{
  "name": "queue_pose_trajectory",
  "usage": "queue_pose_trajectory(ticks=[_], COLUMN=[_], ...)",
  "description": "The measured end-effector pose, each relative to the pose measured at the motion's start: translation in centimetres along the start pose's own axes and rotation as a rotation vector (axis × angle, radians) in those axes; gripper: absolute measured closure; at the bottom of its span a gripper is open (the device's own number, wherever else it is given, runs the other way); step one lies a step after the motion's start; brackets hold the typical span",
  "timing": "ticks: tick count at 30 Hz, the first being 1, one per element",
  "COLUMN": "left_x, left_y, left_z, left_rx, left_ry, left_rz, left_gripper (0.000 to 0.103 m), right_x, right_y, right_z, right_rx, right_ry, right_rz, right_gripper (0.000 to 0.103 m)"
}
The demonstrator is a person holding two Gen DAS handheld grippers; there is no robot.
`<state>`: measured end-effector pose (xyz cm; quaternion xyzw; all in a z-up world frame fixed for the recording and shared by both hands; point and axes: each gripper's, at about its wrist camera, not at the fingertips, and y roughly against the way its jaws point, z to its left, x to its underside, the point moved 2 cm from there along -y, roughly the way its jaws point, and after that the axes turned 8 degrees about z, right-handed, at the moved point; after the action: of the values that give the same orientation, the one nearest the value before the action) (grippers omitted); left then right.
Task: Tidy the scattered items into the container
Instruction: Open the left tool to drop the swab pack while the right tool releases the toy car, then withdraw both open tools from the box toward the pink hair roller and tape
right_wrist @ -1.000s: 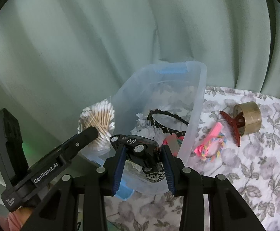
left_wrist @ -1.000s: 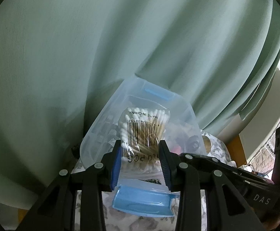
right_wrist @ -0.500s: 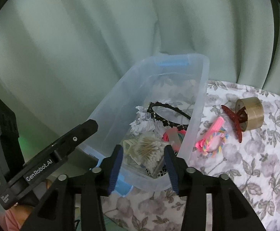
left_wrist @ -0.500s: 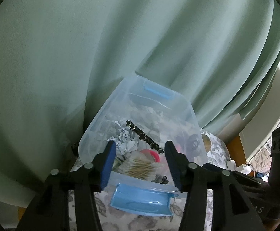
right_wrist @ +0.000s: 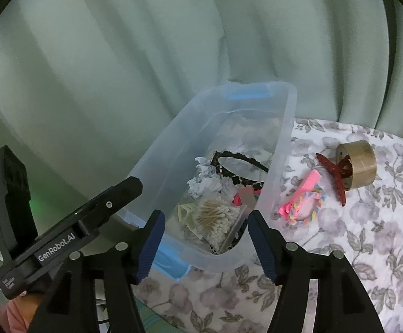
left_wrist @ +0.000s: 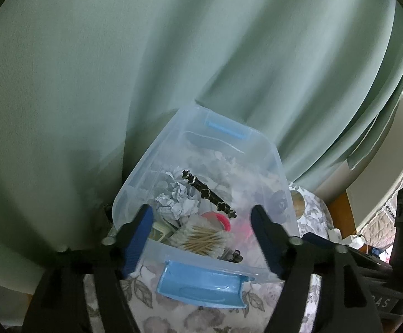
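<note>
A: Left wrist view first. What changed?

B: A sec earlier the left gripper (left_wrist: 201, 234) was clamped on the cotton swab pack (left_wrist: 201, 238), held above the container (left_wrist: 273, 163). Jaws had just been opening; in the last frame they stood wide apart w/ nothing between the pads. The pack lay inside the container, at its near end, just behind the blue latch (left_wrist: 201, 283). Crumpled paper (left_wrist: 176, 199) and a black headband (left_wrist: 207, 194) sat further in.

A: Right wrist view?

B: Same story. The right gripper (right_wrist: 204, 238) had a small black toy car pinched a sec before, over the container's near corner. Jaws had just been opening too, and ended apart and empty. Couldn't pick the car out for sure afterwards; prob. down among the swabs and clips at the near end.

A: So where does that leave the job?

B: Two more items in, I'd say. Still outside, right of the container on the floral cloth (right_wrist: 368, 236): a tape roll (right_wrist: 357, 163), a dark red hair claw (right_wrist: 332, 174) touching it, and a pink comb (right_wrist: 304, 191) w/ a pastel braided ring (right_wrist: 312, 208). Those looked like the next pickups, closer to the right gripper.
</note>
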<state>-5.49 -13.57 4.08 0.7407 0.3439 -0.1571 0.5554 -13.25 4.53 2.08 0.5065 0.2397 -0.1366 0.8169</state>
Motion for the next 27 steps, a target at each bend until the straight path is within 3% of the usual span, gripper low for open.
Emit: queue_pose_trajectory(ticks=[5,13,20,22,27], left_x=[0.0,0.1,0.3,0.4,0.6], left_y=[0.0,0.2,0.4,0.4,0.6], left_z=[-0.6,-1.8,-3.6,-4.3,-6.1], left_rx=[0.002,-0.038,-0.054,-0.055,-0.06], left_ry=[-0.028,-0.054,-0.093,-0.11,-0.152], left_rz=[0.013,0.015,0.005,0.006,0.002], left_gripper=[0.024,0.018,0.012,0.011,0.009], right_x=[0.1,0.5,0.8,0.9,1.4], right_y=[0.5,1.6,2.9,3.4,4.5], right_z=[-0.4,-1.2,-2.7,-3.1,-4.2], right_rx=[-0.002,-0.01,-0.009,-0.007,-0.01], right_ry=[-0.014,-0.045,-0.082,-0.091,-0.115], right_rz=[-0.014,-0.044,-0.077,-0.088,-0.123], right_gripper=[0.03,0.011,0.01,0.0,0.0])
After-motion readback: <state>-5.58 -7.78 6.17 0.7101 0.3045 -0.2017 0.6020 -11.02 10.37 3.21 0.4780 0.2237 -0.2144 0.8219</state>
